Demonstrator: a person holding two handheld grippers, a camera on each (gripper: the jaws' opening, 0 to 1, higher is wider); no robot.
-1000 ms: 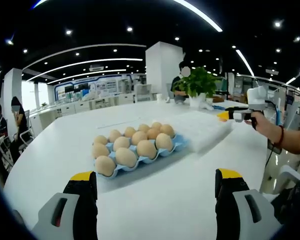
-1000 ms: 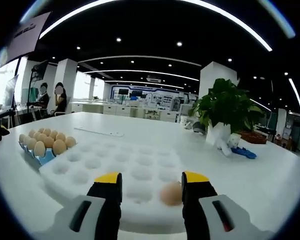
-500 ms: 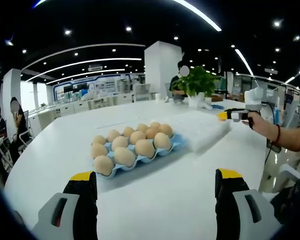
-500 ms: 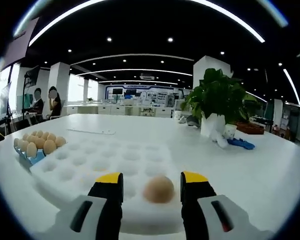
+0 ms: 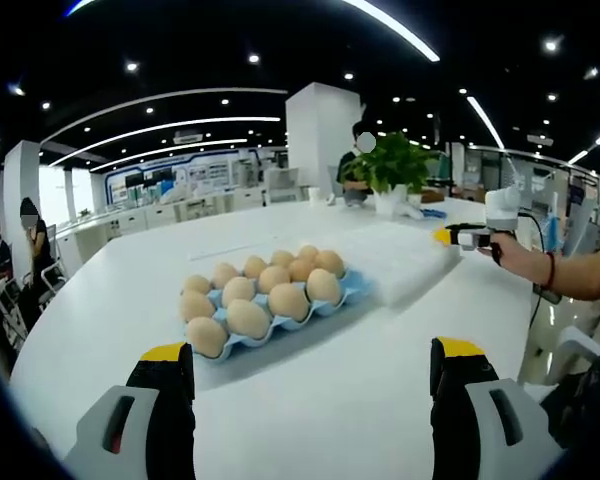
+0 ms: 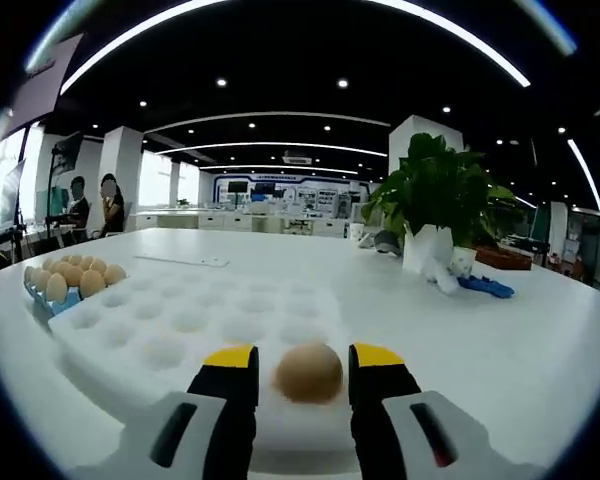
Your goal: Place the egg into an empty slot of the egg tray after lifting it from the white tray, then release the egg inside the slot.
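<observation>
A tan egg (image 6: 308, 372) sits in a near-edge dimple of the white foam tray (image 6: 160, 330). My right gripper (image 6: 304, 362) straddles it, jaws drawn in close on both sides with a thin gap still showing. In the left gripper view, that right gripper (image 5: 464, 236), held by a person's hand, hovers at the white tray's (image 5: 400, 262) far corner. The blue egg tray (image 5: 352, 290) holds several tan eggs and lies beside the white tray. It also shows at the far left (image 6: 38, 302) of the right gripper view. My left gripper (image 5: 310, 368) hangs open over the bare table, short of the blue tray.
A potted plant (image 6: 440, 210) in a white pot and a small blue object (image 6: 485, 287) stand on the white table (image 6: 540, 350) beyond the foam tray. The person's forearm (image 5: 580, 275) reaches in from the right. People stand in the background at far left (image 6: 110, 200).
My right gripper has moved in so the egg lies centred between its jaws, and the jaws have narrowed around it. The left gripper has stayed where it was.
</observation>
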